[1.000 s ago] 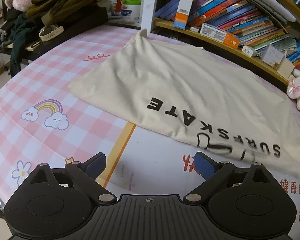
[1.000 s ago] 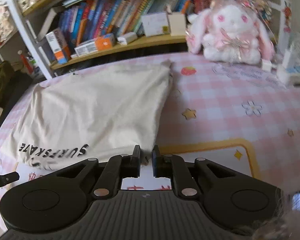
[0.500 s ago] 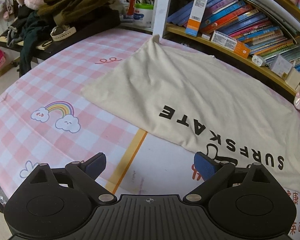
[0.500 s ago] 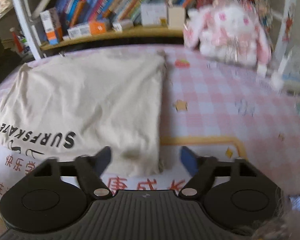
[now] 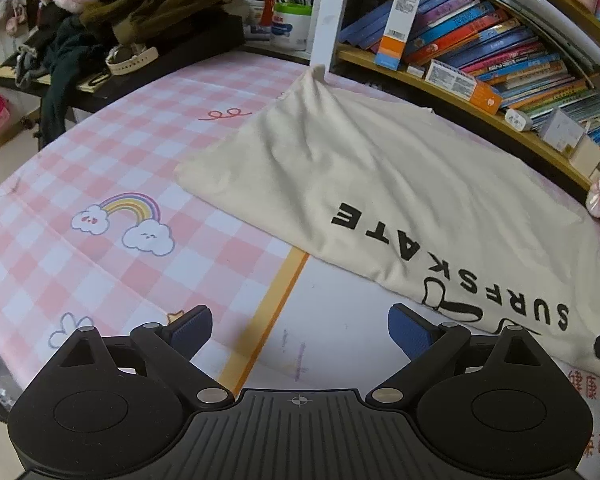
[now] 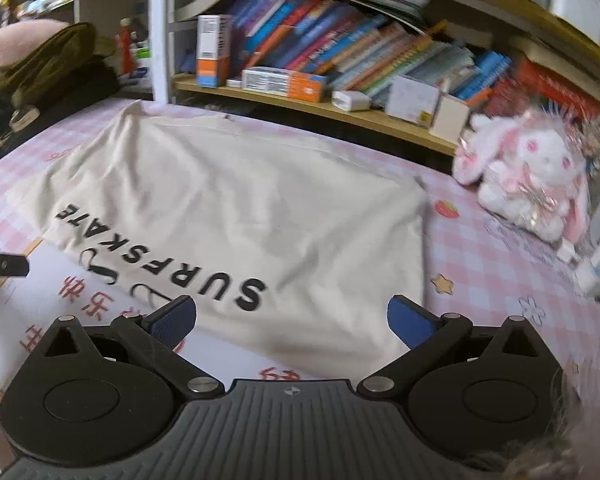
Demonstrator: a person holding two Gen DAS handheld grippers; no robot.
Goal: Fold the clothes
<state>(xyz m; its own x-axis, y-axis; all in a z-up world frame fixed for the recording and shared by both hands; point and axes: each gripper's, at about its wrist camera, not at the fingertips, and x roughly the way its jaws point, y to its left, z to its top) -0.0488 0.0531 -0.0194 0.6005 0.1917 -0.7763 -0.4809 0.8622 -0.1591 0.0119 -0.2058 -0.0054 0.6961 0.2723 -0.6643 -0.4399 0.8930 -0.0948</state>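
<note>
A cream T-shirt (image 5: 380, 184) printed SURFSKATE lies folded flat on the pink checked tablecloth (image 5: 100, 152), its far corner propped against the shelf post. My left gripper (image 5: 298, 316) is open above bare cloth, just short of the shirt's near edge, with nothing between its fingers. In the right wrist view the T-shirt (image 6: 240, 192) fills the middle. My right gripper (image 6: 291, 306) hovers over the shirt's near right corner; its jaws are opening wide and the pads touch no fabric. One finger of the left gripper (image 6: 0, 266) pokes in at the left edge.
A bookshelf (image 6: 320, 108) full of books and boxes runs along the table's far side. A pink plush rabbit (image 6: 528, 176) sits at the right. Piled dark clothes (image 5: 140, 8) and a pen cup (image 5: 292, 28) stand at the far left.
The right gripper went from shut at the shirt's near edge to wide open, and it slid left over the shirt's corner while rolling. The left gripper stayed open and nearly still.
</note>
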